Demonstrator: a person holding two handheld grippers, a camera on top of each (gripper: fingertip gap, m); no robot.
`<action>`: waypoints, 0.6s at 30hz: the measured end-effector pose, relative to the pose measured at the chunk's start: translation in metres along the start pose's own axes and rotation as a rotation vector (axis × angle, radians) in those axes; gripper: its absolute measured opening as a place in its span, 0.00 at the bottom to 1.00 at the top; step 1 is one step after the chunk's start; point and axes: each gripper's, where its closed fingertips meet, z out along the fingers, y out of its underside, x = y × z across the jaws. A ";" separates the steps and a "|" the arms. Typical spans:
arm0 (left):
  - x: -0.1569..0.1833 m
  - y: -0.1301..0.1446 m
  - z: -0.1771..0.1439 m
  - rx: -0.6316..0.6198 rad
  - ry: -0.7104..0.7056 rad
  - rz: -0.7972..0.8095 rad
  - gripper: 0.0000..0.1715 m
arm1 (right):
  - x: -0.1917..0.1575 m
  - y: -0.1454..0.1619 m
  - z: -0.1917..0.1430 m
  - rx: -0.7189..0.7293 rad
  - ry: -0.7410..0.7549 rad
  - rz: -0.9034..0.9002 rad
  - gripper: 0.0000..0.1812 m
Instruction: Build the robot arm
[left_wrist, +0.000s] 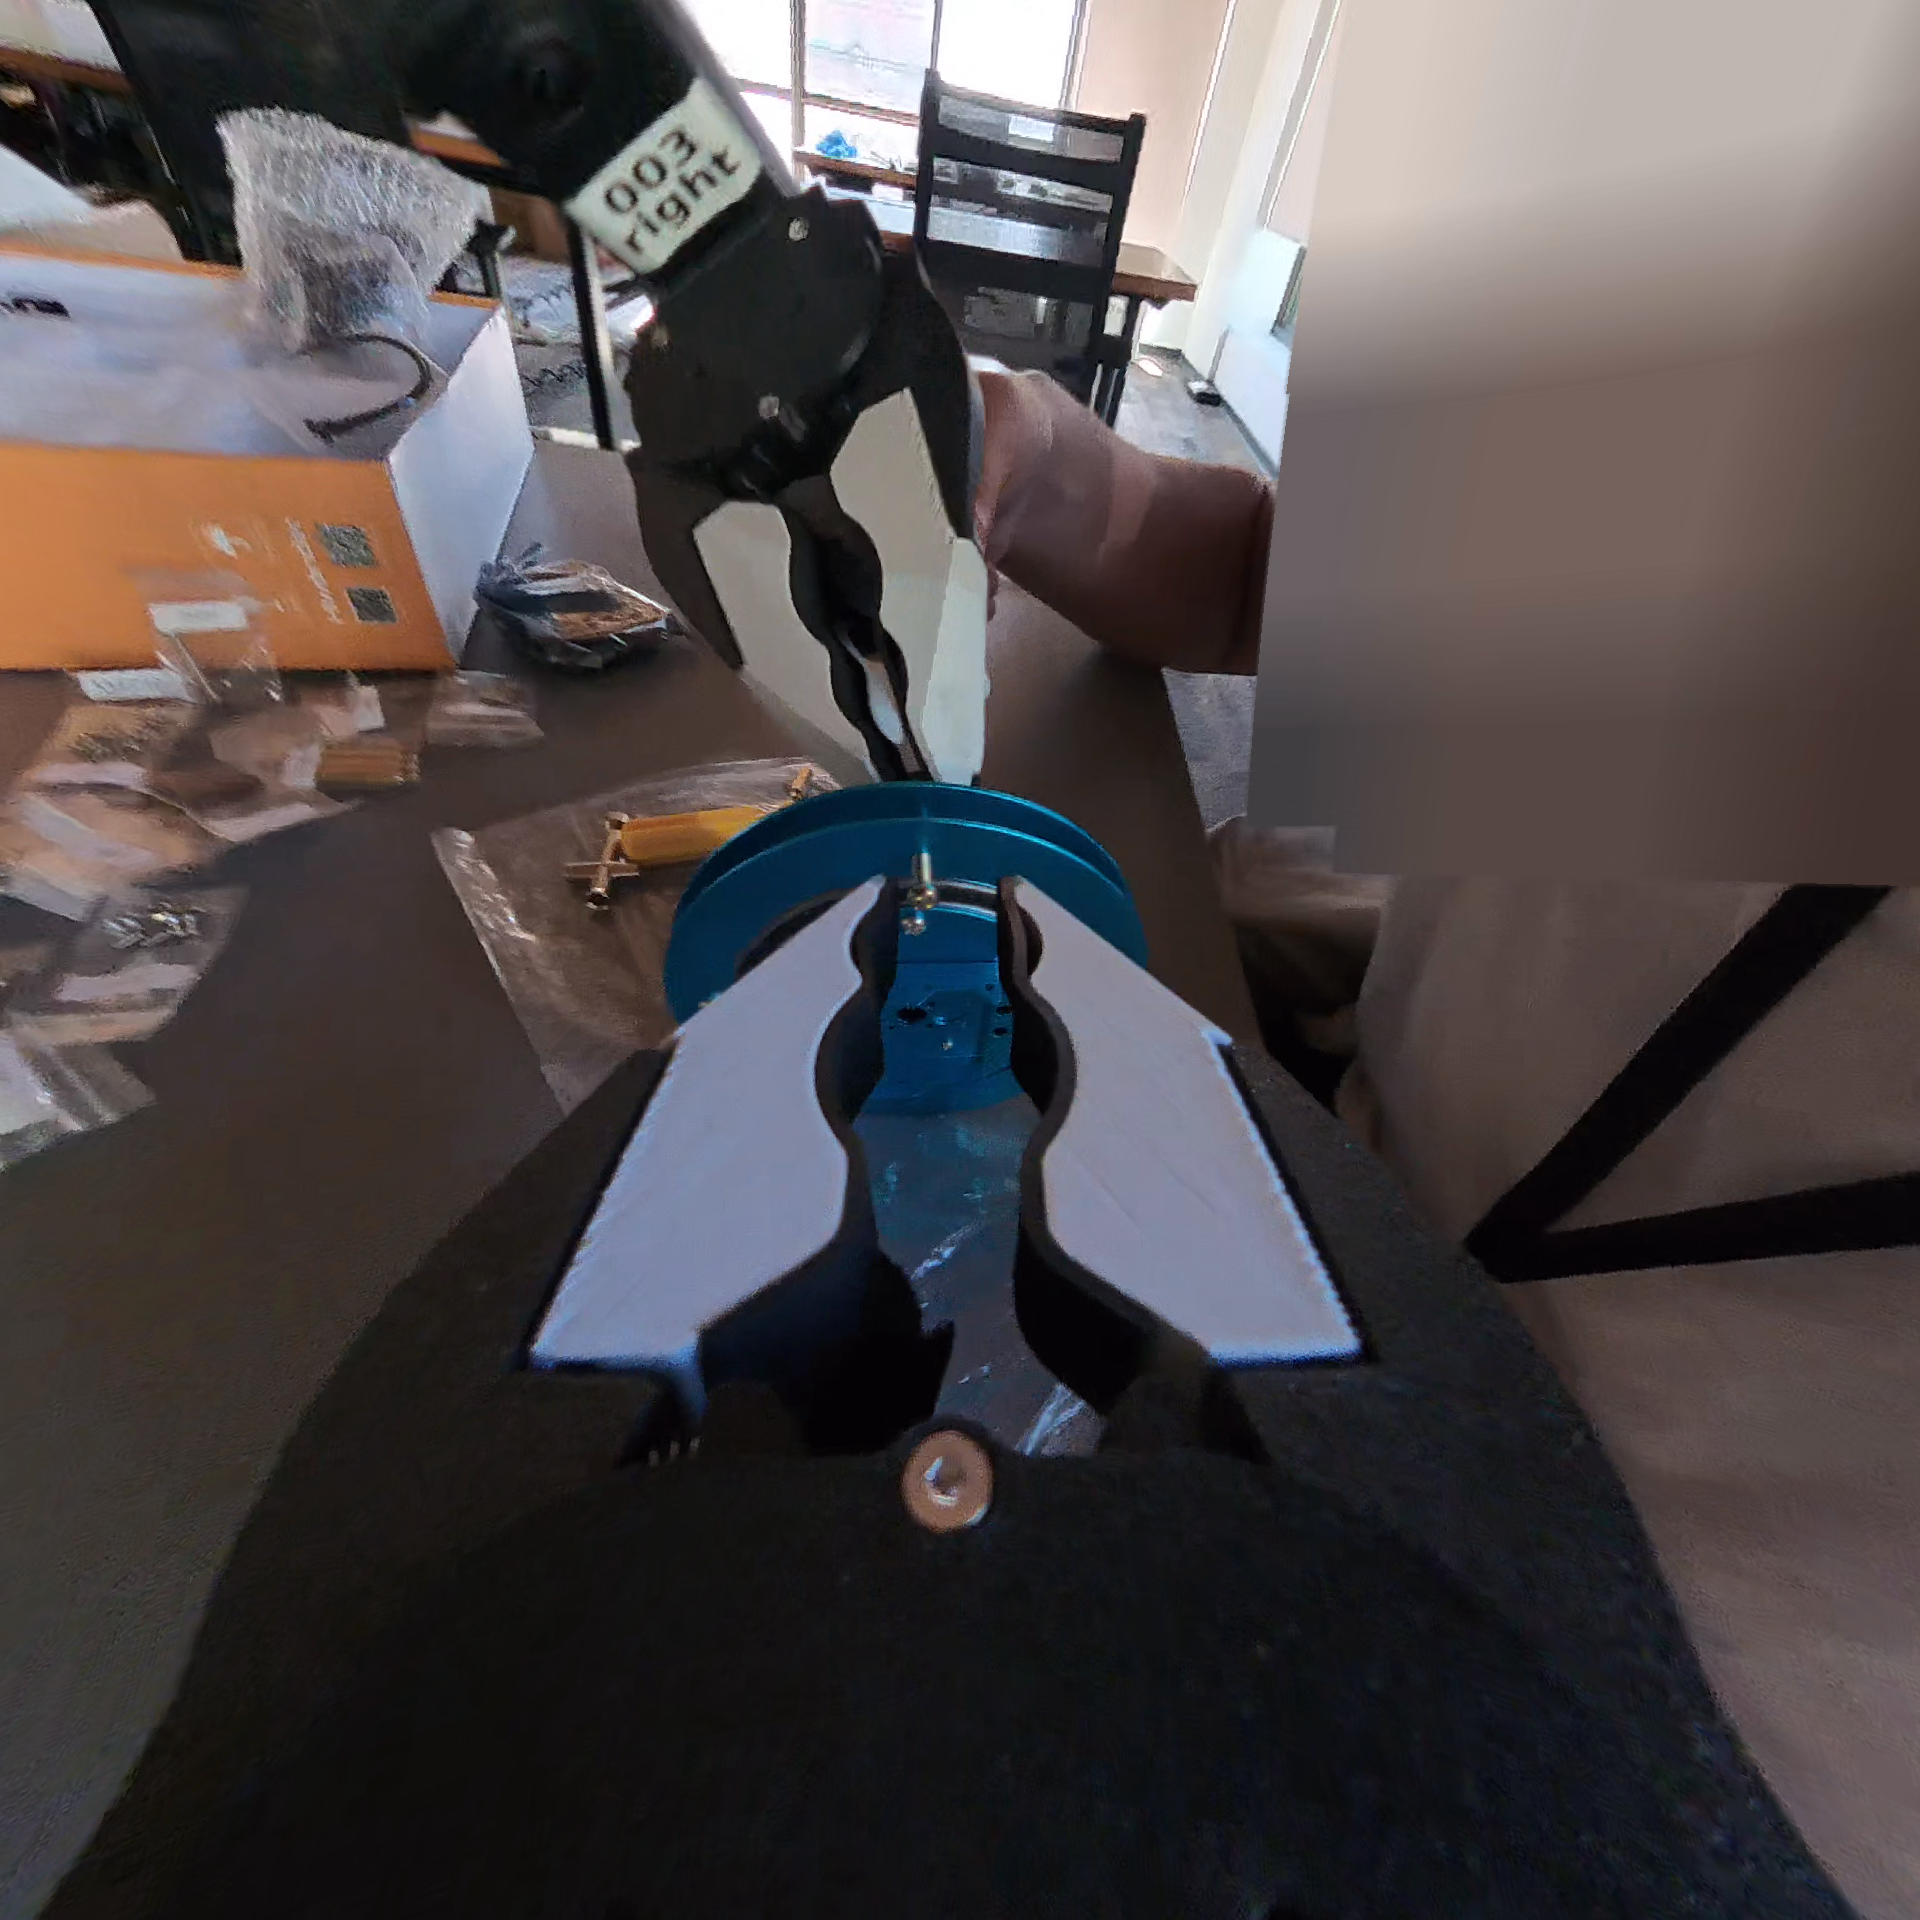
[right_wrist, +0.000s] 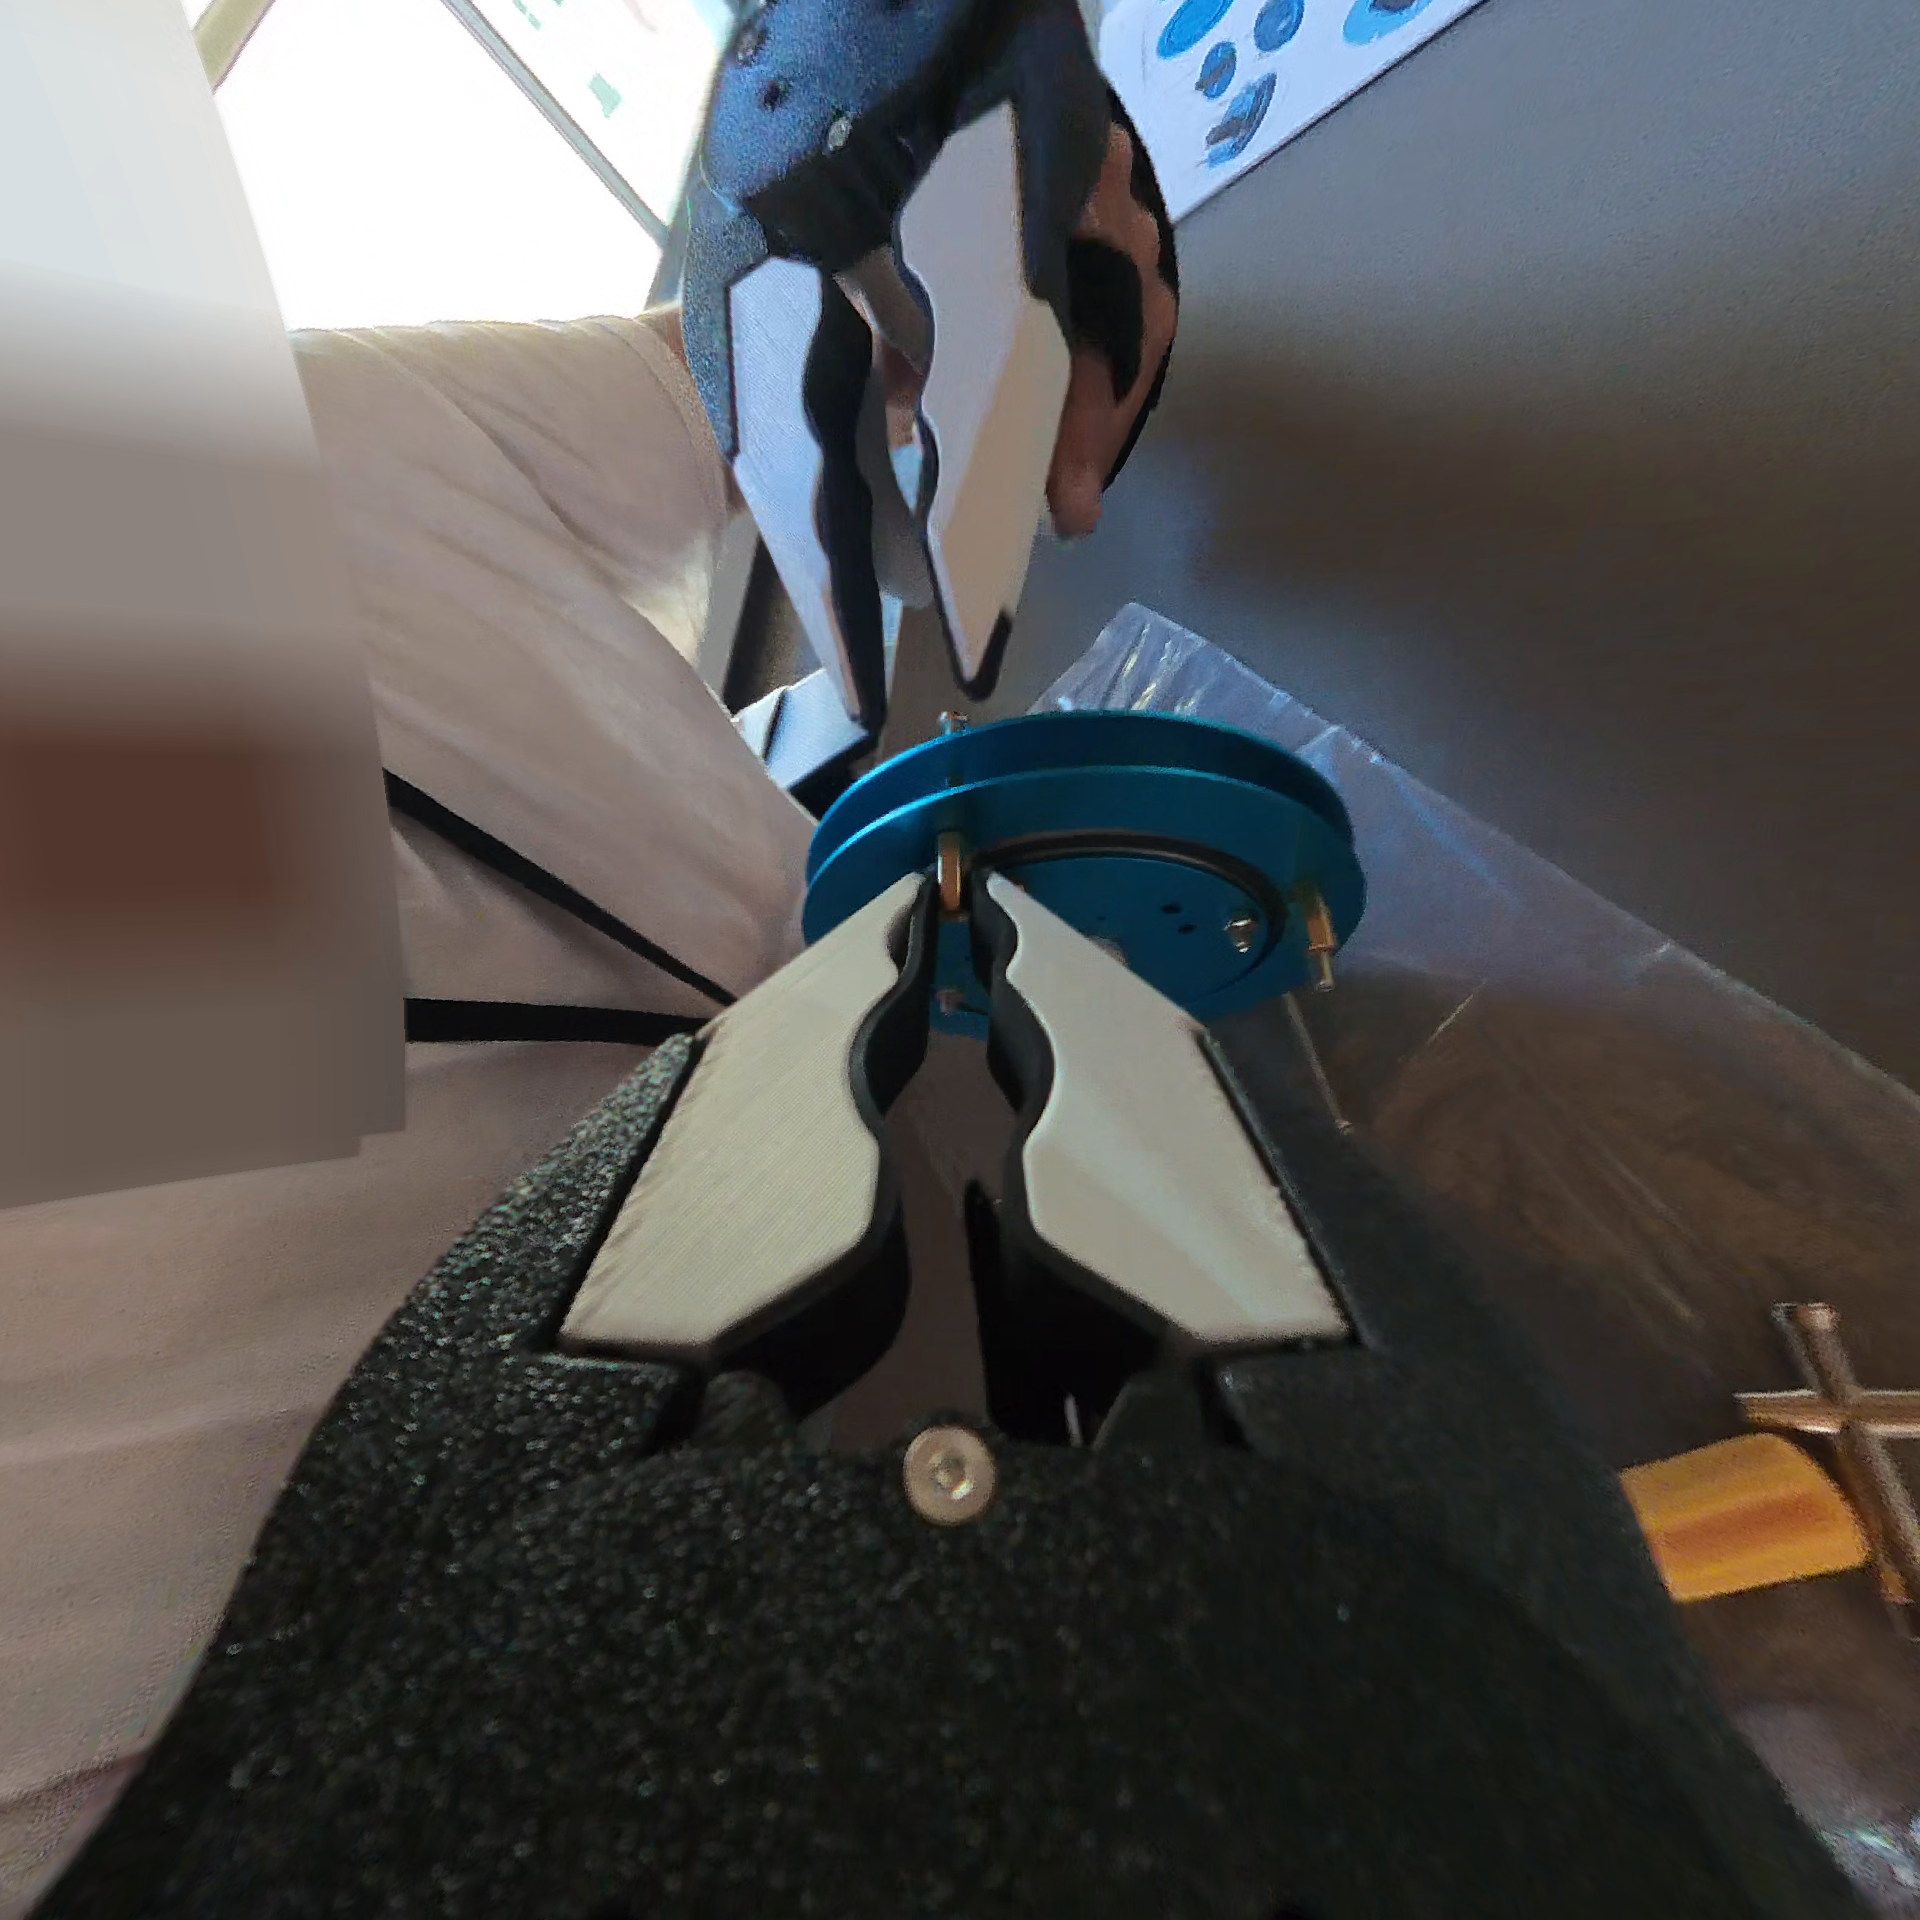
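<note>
Blue metal double-disc assembly (left_wrist: 904, 914) stands on edge on a clear plastic bag (left_wrist: 561, 935) on the dark table (left_wrist: 312, 1195), two flanges joined by brass standoffs and small screws, black ring on one face. Left gripper (left_wrist: 943, 894) jaws narrowly apart around a screw at the disc edge – true contact unclear. Right gripper (right_wrist: 954, 888) jaws nearly pressed together, pinching a brass standoff (right_wrist: 949, 871) on the opposite face. Several fasteners already seated – how many remain is hidden. Nearby: yellow-handled cross wrench (left_wrist: 665, 842), parts bags, orange-and-white box (left_wrist: 208, 540) with printed codes, a white tag on the right gripper's body, a printed sheet of blue part drawings (right_wrist: 1247, 83)
</note>
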 end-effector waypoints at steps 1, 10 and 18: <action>0.001 0.000 0.001 0.004 0.010 -0.016 0.09 | 0.001 -0.001 0.000 -0.001 0.029 -0.029 0.02; -0.009 0.006 0.003 -0.014 -0.038 -0.025 0.06 | 0.008 -0.007 0.003 -0.035 0.310 -0.361 0.03; -0.010 0.008 0.004 -0.009 -0.033 -0.046 0.03 | 0.009 -0.010 0.002 0.012 0.314 -0.438 0.03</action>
